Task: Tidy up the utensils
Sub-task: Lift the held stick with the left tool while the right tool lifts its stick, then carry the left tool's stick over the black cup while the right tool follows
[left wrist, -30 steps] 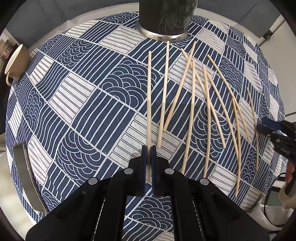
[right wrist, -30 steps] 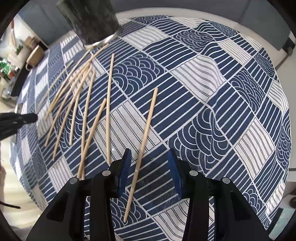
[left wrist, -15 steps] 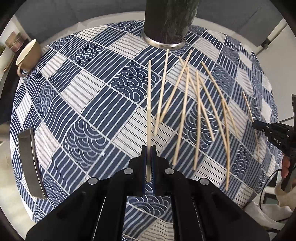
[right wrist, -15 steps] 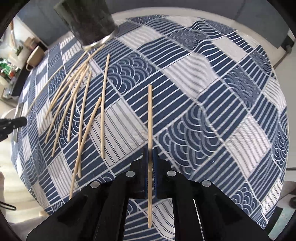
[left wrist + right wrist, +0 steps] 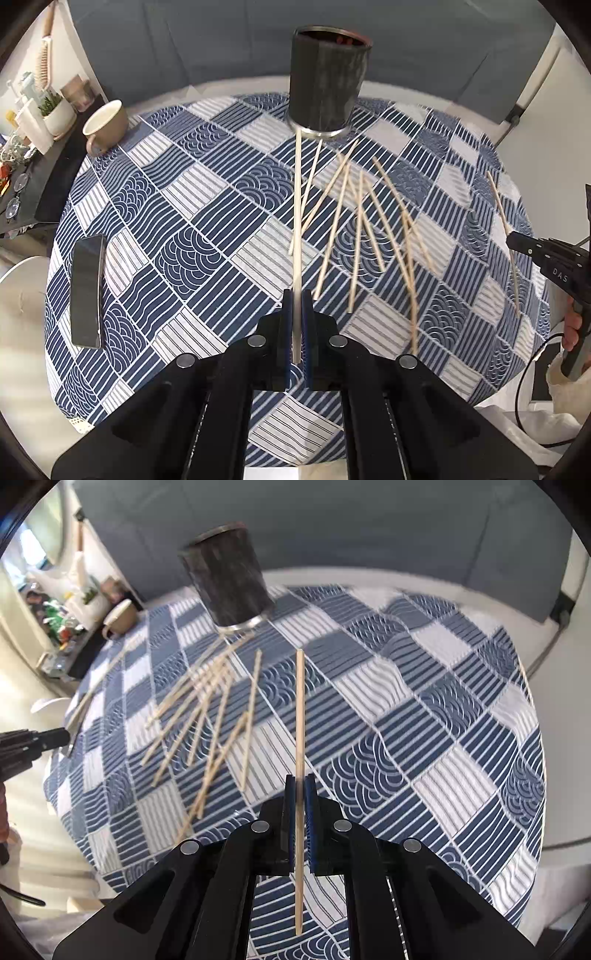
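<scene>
A round table wears a blue-and-white patterned cloth (image 5: 192,254). At its far side stands a dark cylindrical holder (image 5: 327,79), also in the right wrist view (image 5: 225,579). My left gripper (image 5: 296,295) is shut on one wooden chopstick (image 5: 296,206), lifted off the cloth and pointing toward the holder. My right gripper (image 5: 300,781) is shut on another chopstick (image 5: 300,709), also raised. Several loose chopsticks (image 5: 364,236) lie fanned on the cloth between the grippers (image 5: 207,716). The right gripper appears at the right edge of the left wrist view (image 5: 517,243).
A beige mug (image 5: 105,125) sits at the table's far left edge. A dark flat phone-like object (image 5: 86,291) lies on the left of the cloth. A cluttered side shelf (image 5: 29,122) stands beyond the left edge. A grey sofa back is behind the table.
The right gripper closed on a chopstick that lay between its open jaws. Both grippers then rose from the cloth, each carrying its chopstick, and tilted up so the holder's top shows.
</scene>
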Available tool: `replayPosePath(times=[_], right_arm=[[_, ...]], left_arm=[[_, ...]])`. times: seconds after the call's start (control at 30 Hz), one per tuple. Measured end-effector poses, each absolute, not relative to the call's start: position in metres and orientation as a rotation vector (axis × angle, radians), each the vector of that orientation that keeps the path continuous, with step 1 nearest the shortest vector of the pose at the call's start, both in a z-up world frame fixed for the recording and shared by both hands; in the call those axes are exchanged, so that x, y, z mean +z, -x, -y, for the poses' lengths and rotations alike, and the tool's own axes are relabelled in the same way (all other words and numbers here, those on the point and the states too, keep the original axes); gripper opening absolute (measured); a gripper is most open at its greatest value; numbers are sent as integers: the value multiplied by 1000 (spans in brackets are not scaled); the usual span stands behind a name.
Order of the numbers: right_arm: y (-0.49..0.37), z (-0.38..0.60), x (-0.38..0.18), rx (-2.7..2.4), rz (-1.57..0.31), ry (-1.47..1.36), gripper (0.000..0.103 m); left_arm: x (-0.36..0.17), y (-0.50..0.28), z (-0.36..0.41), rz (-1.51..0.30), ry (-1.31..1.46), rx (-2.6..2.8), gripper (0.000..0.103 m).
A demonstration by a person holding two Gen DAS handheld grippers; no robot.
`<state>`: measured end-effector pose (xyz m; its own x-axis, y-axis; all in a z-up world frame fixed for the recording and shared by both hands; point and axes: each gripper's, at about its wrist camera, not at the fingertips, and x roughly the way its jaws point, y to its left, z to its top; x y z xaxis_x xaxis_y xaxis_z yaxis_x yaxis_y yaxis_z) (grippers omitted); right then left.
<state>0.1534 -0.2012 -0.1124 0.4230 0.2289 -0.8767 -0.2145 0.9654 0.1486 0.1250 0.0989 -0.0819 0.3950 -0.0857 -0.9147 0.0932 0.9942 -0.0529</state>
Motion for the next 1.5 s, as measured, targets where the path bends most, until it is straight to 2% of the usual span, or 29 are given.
replayPosePath(times=[0.4, 0.77, 1.07, 1.5], right_arm=[[-158, 205, -50, 372, -936, -94, 5], [-216, 192, 9, 436, -708, -135, 5], [-290, 167, 34, 493, -588, -148, 5], [-390, 110, 26, 573, -498, -207, 5]], left_arm=[[-19, -126, -90, -1042, 49, -196, 5], [38, -200, -78, -1075, -83, -259, 5], [32, -271, -78, -1178, -203, -274, 5], [8, -341, -65, -1326, -384, -315, 5]])
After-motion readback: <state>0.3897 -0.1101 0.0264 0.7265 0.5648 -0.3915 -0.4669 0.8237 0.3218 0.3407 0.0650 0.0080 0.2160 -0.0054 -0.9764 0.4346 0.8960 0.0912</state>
